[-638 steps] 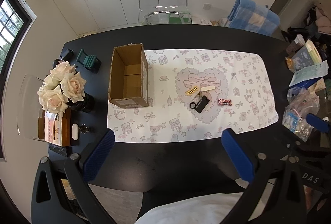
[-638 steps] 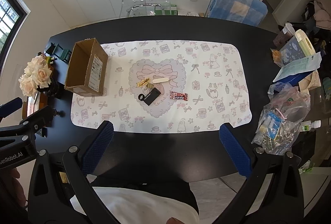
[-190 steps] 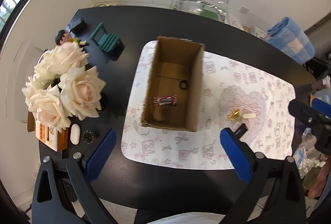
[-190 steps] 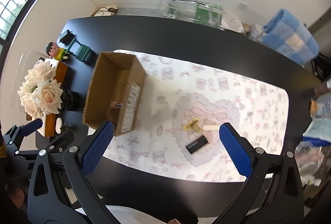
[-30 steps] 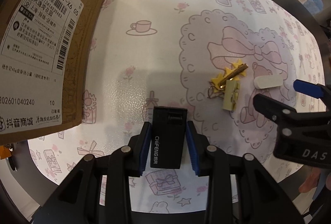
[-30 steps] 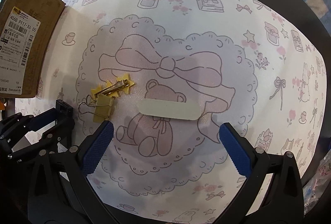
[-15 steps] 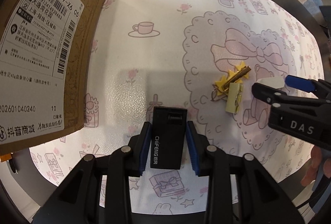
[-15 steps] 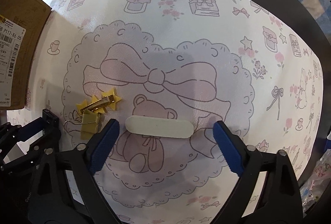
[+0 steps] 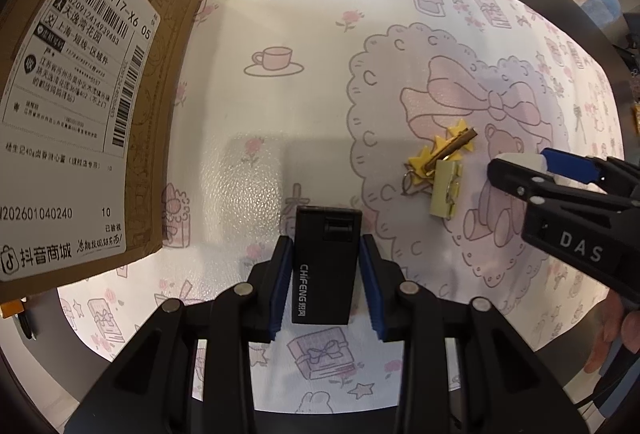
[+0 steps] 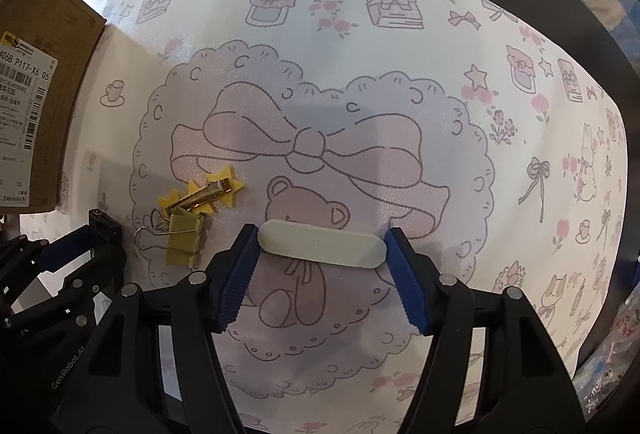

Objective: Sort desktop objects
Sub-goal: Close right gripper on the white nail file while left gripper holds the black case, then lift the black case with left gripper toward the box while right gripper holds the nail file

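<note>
Left tongs (image 9: 325, 274): clenched on the black lighter (image 9: 325, 266), low centre of the left view, above the patterned mat (image 9: 280, 13).
Right tongs (image 10: 320, 266): pads touching both ends of the white eraser (image 10: 322, 242); grasping it, low centre.
Yellow binder clip (image 10: 182, 240): left of eraser, touching star hair clip (image 10: 204, 193).
Cardboard box (image 9: 80, 93): upper left.

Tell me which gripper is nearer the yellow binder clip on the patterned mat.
Right. The right gripper brackets the white oval eraser just beside the yellow binder clip. The left gripper, clamping the black USB drive, sits farther away, toward the cardboard box.
</note>
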Motion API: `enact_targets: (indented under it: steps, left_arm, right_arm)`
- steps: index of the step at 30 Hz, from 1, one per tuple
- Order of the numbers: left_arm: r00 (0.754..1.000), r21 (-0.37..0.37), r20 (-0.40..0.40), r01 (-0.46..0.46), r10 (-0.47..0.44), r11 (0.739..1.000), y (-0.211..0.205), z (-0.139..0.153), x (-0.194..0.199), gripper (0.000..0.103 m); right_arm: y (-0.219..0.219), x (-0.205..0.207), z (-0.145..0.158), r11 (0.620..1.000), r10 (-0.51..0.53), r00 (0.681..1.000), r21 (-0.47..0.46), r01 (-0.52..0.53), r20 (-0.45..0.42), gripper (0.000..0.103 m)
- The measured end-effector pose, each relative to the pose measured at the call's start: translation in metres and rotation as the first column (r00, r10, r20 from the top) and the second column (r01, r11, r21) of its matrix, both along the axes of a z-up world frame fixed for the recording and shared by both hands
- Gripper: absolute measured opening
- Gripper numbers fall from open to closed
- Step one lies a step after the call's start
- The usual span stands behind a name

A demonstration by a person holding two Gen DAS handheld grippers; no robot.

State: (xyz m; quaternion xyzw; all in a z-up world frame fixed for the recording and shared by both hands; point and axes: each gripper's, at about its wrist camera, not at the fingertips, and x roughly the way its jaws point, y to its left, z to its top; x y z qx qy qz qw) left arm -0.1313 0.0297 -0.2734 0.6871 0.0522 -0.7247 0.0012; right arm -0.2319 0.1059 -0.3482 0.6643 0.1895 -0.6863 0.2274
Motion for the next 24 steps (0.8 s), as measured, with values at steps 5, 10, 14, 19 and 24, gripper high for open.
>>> enact_targets:
  steps: [5,10,14,19,24]
  left_arm:
    - [1.0,0.004,-0.009,0.003,-0.003,1.0,-0.001,0.003,-0.005,0.033]
    - [1.0,0.011,-0.019,0.007,-0.007,1.0,0.0,0.015,-0.008,0.033]
    - [0.999,0.014,-0.032,0.013,-0.012,1.0,-0.001,0.028,-0.011,0.032]
    - [0.999,0.032,-0.043,0.014,-0.012,0.999,-0.041,0.014,0.03,0.017]
    - [0.999,0.062,-0.038,0.011,-0.008,0.998,-0.009,0.02,0.029,0.01]
  right_arm:
    - [-0.004,-0.001,0.006,1.0,0.003,1.0,-0.009,-0.003,-0.014,0.066]
    - [-0.002,-0.003,0.016,1.0,-0.012,1.0,-0.01,0.012,-0.029,0.066]
    - [0.003,0.001,0.028,1.0,-0.024,0.999,-0.013,0.023,-0.036,0.066]
    - [0.001,-0.002,0.053,0.999,-0.046,0.998,-0.015,0.045,-0.046,0.066]
    - [0.078,0.046,0.112,0.996,-0.088,0.994,-0.028,0.086,-0.065,0.066]
